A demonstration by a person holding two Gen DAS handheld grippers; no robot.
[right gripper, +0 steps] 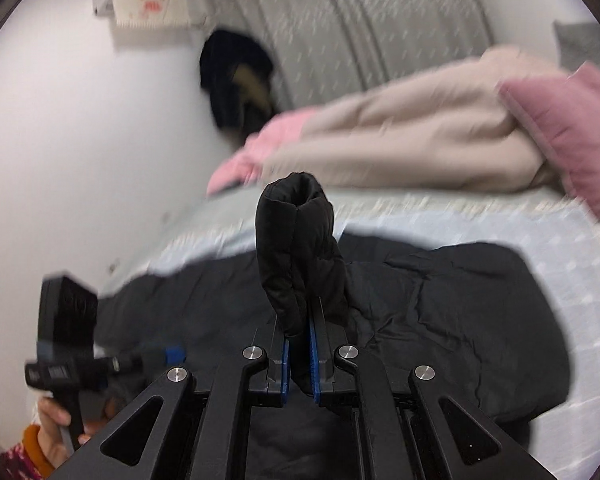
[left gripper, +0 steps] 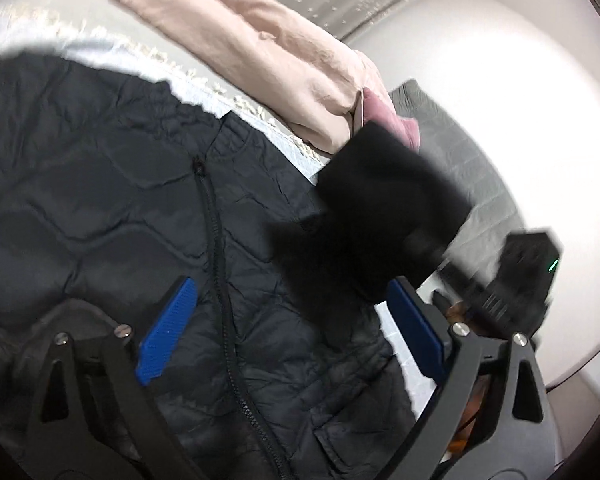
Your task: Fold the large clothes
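Observation:
A black quilted jacket (left gripper: 132, 208) lies spread on the bed, zipper up; it also shows in the right wrist view (right gripper: 440, 312). My left gripper (left gripper: 292, 320) is open just above the jacket's front, blue pads (left gripper: 168, 328) wide apart and empty. My right gripper (right gripper: 299, 344) is shut on the jacket's sleeve (right gripper: 296, 240), whose cuff stands up above the fingers. The lifted sleeve shows blurred in the left wrist view (left gripper: 380, 208), with the right gripper (left gripper: 524, 276) behind it. The left gripper appears at the lower left of the right wrist view (right gripper: 72, 344).
A beige and pink blanket (right gripper: 400, 136) and a pink pillow (right gripper: 564, 128) lie at the bed's far side. The bed sheet (right gripper: 580, 280) is pale grey. A dark garment (right gripper: 236, 80) hangs by the curtain. A white wall is on the left.

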